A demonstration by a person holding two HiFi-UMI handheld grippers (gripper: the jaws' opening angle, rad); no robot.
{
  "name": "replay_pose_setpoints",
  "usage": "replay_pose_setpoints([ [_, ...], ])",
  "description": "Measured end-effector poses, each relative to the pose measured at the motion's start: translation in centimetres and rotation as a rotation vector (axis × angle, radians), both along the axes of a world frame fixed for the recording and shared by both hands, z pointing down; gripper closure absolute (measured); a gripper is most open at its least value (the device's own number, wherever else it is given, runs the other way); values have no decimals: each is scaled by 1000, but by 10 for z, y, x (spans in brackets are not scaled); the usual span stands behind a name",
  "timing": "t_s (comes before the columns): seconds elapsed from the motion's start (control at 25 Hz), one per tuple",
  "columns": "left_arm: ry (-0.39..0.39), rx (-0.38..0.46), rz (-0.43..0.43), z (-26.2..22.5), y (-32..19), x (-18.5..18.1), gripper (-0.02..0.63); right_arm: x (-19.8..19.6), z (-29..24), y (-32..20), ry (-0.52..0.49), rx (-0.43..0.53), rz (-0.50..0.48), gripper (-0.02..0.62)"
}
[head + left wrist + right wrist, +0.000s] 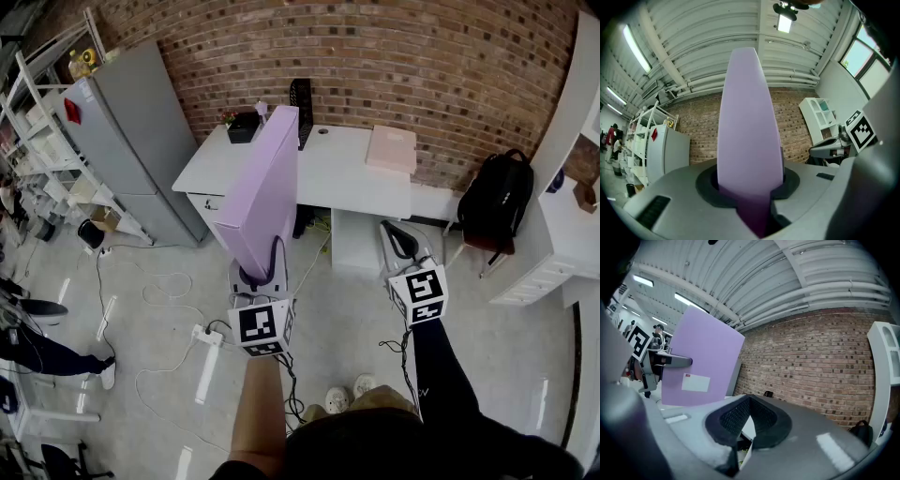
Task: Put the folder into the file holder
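A tall purple folder [262, 187] stands upright in the air in front of the white desk [347, 178]. My left gripper [265, 269] is shut on its lower edge. In the left gripper view the folder [749, 122] rises straight up from between the pads and hides the middle of the scene. A black mesh file holder [301, 108] stands at the desk's back edge, beyond the folder's top. My right gripper [403, 246] hangs to the right of the folder, shut and holding nothing. The right gripper view shows the folder [701, 362] at its left with a white label.
On the desk lie a pink flat box [391, 148] and a small black pot [244, 127]. A grey cabinet [131, 141] stands to the left, a black backpack [494, 202] and white shelving [562, 234] to the right. Cables and a power strip [202, 336] lie on the floor.
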State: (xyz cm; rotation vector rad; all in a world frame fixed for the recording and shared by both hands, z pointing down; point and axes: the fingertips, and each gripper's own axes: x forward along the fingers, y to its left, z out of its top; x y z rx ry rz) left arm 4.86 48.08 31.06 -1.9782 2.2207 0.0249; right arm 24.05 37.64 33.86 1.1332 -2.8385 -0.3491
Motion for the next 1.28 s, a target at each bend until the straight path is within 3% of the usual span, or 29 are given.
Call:
replay_pose_setpoints([
  [0.32,13,42,21,-17,3,4,474,2,-8,1,-43,-7,8,595],
  [0.72,-15,20,1,-15,0,-7,472,4,-15,-1,-104,4,2,595],
  [1.28,27,-5,-17,-5,-77,-32,469,-25,-9,-91,-134,-11,-46,595],
])
